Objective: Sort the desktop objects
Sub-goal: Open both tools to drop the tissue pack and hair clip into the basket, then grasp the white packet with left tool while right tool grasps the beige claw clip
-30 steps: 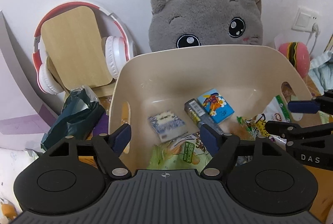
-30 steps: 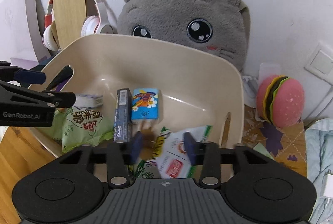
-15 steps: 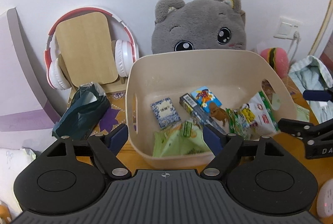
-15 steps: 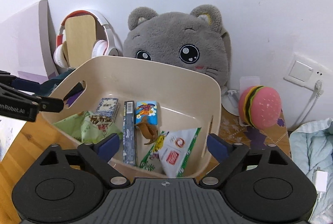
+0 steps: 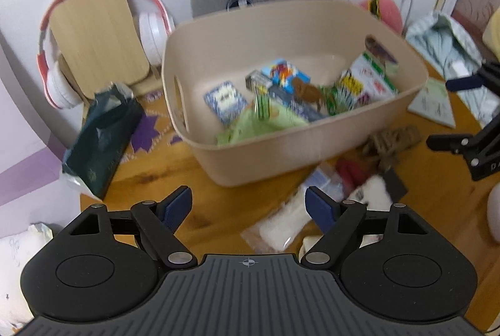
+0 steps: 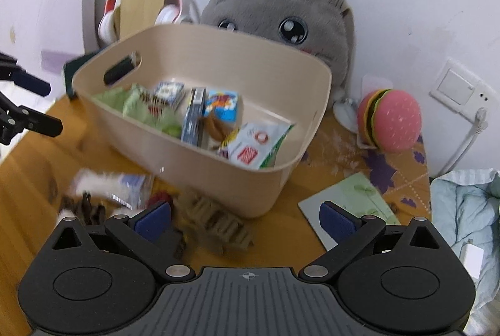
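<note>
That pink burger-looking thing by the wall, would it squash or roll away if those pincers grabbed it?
The burger toy looks soft and matte, so it would probably squash and feel light. Its rounded shape might roll if nudged. It looks propped on its edge, so it may tip.

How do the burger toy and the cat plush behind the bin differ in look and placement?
The burger toy is pink with brown and green layers; the cat plush is grey with big dark eyes. The burger toy is far smaller than the cat plush. The burger toy stands clear to one side of the bin; the cat plush sits behind it, its lower face hidden by the rim. Both are near the wall.
</note>
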`<action>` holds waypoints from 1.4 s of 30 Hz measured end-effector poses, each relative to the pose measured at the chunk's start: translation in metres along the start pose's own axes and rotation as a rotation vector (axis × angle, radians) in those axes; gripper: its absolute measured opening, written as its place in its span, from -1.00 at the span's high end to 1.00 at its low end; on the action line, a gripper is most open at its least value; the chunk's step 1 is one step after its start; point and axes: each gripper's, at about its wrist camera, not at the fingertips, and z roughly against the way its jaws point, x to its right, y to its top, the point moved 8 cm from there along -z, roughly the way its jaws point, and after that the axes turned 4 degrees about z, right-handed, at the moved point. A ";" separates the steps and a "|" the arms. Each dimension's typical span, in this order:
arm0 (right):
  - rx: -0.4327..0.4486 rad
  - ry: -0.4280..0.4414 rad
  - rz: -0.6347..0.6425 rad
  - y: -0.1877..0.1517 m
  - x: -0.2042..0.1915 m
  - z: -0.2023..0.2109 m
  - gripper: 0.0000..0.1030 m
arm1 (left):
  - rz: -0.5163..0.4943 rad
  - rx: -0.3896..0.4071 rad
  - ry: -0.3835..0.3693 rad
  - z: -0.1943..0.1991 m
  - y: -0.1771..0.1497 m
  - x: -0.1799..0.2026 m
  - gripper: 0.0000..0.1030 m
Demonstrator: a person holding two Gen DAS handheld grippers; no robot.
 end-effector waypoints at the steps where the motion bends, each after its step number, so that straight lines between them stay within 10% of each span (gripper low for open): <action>1: -0.007 0.004 0.016 -0.003 -0.001 -0.003 -1.00 | -0.005 -0.012 -0.003 -0.004 -0.002 0.000 -0.57; 25: -0.103 0.136 0.234 -0.028 -0.017 -0.082 -0.66 | -0.133 -0.190 -0.054 -0.087 -0.035 0.014 -0.57; 34: -0.121 0.206 0.216 -0.032 -0.023 -0.086 -0.07 | -0.174 -0.185 -0.095 -0.102 -0.027 0.031 -0.56; 42: -0.121 0.222 0.208 -0.032 -0.025 -0.079 0.21 | -0.207 -0.193 -0.150 -0.100 -0.026 0.040 0.01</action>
